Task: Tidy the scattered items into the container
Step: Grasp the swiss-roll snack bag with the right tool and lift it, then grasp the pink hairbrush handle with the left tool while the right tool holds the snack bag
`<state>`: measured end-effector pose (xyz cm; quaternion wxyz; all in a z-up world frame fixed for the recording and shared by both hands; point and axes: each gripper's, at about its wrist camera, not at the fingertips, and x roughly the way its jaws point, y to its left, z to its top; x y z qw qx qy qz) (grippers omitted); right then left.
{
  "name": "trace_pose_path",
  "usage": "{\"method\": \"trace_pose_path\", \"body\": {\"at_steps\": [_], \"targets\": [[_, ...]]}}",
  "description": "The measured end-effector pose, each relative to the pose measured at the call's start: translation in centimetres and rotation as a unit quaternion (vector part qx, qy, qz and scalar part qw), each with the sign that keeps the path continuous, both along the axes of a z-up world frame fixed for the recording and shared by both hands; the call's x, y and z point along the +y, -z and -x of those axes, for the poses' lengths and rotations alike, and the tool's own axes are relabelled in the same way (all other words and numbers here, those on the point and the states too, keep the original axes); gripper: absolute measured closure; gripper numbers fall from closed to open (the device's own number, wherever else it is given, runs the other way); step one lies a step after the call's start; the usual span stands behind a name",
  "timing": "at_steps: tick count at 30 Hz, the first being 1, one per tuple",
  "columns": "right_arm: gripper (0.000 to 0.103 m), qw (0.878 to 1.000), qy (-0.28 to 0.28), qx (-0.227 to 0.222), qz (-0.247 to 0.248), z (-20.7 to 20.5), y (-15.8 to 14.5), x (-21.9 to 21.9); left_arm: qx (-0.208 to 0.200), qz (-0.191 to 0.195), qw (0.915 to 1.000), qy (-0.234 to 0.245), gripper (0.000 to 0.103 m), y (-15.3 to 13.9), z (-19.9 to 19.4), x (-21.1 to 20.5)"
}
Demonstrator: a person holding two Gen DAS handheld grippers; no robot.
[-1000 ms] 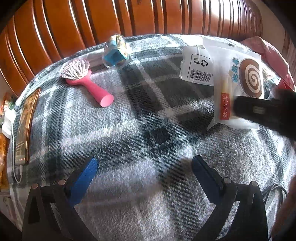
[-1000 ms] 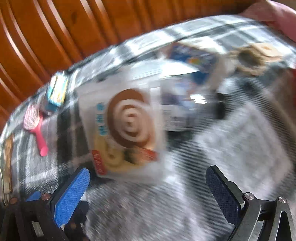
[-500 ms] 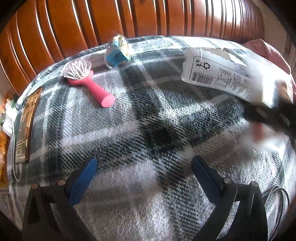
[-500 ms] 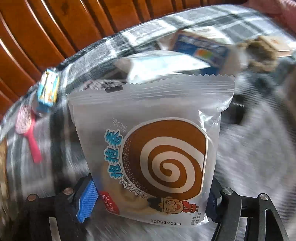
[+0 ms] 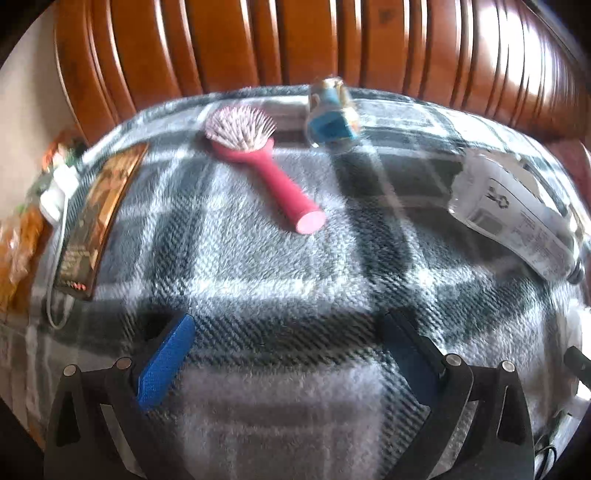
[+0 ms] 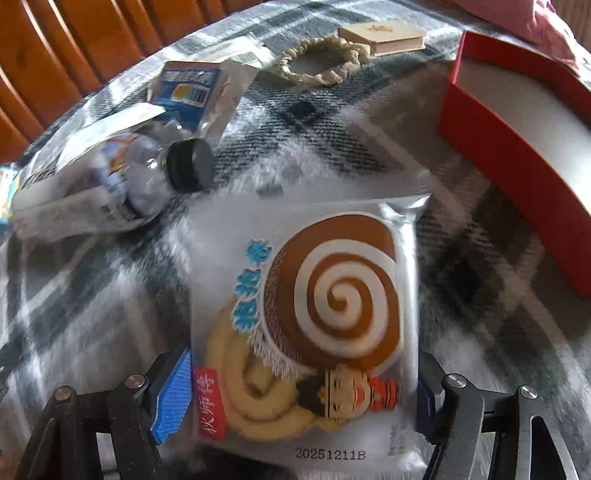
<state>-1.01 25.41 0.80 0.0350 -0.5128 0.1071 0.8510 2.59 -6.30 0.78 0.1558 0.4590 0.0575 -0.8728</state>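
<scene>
My right gripper (image 6: pixel 295 391) is shut on a swirl-cake snack packet (image 6: pixel 314 325) and holds it above the plaid blanket. A red box with a white inside (image 6: pixel 517 147) lies open at the right. My left gripper (image 5: pixel 284 354) is open and empty over the blanket. Ahead of it lie a pink hairbrush (image 5: pixel 266 173), a small blue-labelled bottle (image 5: pixel 332 118) and a white printed bag (image 5: pixel 524 225). In the right wrist view a black-capped bottle (image 6: pixel 166 170), a blue pouch (image 6: pixel 188 88), a woven ring (image 6: pixel 317 62) and a tan card box (image 6: pixel 384 37) lie scattered.
A wooden slatted headboard (image 5: pixel 295 44) runs along the back. A dark phone-like slab (image 5: pixel 99 218) and a white charger with cable (image 5: pixel 59 192) lie at the blanket's left edge. Pink fabric (image 6: pixel 535 18) lies behind the red box.
My right gripper carried the snack packet rightward, and the red box came into its view. My left gripper swung left, so the hairbrush now sits nearer the middle.
</scene>
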Motion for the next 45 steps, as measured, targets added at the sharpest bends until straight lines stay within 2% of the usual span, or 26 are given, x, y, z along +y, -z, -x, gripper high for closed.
{"method": "trace_pose_path", "body": {"at_steps": [6,9,13,15,19,22,25,26,27,28,29,30,31,38,40,45], "targets": [[0.007,0.998,-0.027,0.005,-0.062,0.6,0.8,-1.9,0.006,0.031,0.9995,0.008,0.000,0.1,0.4,0.8],[0.005,0.998,-0.026,0.010,-0.062,0.4,0.9,-1.8,0.005,0.039,0.9992,0.008,0.000,-0.8,1.4,0.8],[0.000,0.997,-0.021,0.009,-0.067,-0.1,1.2,-1.8,0.063,0.048,0.9968,-0.010,0.000,-3.5,2.2,0.1],[0.000,0.997,-0.017,0.012,-0.069,-0.5,1.2,-1.8,0.072,0.036,0.9964,-0.027,0.000,-4.4,3.4,-0.6],[0.000,0.998,-0.013,0.013,-0.067,-0.4,1.2,-1.7,0.047,0.007,0.9969,-0.062,0.000,-3.7,6.7,-2.5],[0.000,0.997,-0.011,0.016,-0.069,-0.5,1.2,-1.8,0.034,0.015,0.9954,-0.088,0.000,-2.5,9.1,-3.7],[0.000,0.998,-0.005,0.017,-0.068,-0.4,1.2,-1.7,0.000,0.016,0.9931,-0.116,0.002,-0.7,11.3,-5.0],[0.000,0.998,-0.002,0.017,-0.068,-0.2,1.2,-1.8,0.002,0.017,0.9937,-0.111,0.002,-0.4,11.6,-5.3],[0.000,0.997,0.001,0.019,-0.068,-0.2,1.3,-1.8,0.012,0.025,0.9944,-0.102,0.009,-0.3,11.9,-5.3],[0.000,0.997,0.006,0.021,-0.068,-0.1,1.3,-1.8,0.018,0.027,0.9957,-0.087,0.029,-0.4,12.0,-5.1],[0.000,0.997,0.011,0.023,-0.069,-0.1,1.3,-1.9,0.025,0.018,0.9977,-0.061,0.038,-0.5,12.0,-5.0],[0.000,0.997,0.016,0.025,-0.070,-0.1,1.4,-2.0,0.030,0.014,0.9982,-0.050,0.062,-0.6,11.9,-4.9],[0.000,0.997,0.020,0.024,-0.072,0.0,1.4,-2.0,0.036,0.008,0.9987,-0.037,0.075,-0.6,11.8,-4.7],[0.000,0.997,0.027,0.025,-0.070,0.1,1.4,-2.0,0.007,0.006,0.9999,0.005,0.085,-0.8,9.4,-3.2],[0.000,0.997,0.024,0.027,-0.070,0.1,1.4,-2.0,-0.013,-0.010,0.9996,0.025,0.087,-0.7,7.4,-2.2],[0.000,0.997,0.011,0.030,-0.072,-0.1,1.3,-2.0,-0.032,-0.061,0.9957,0.062,0.087,-0.6,1.9,0.8]]}}
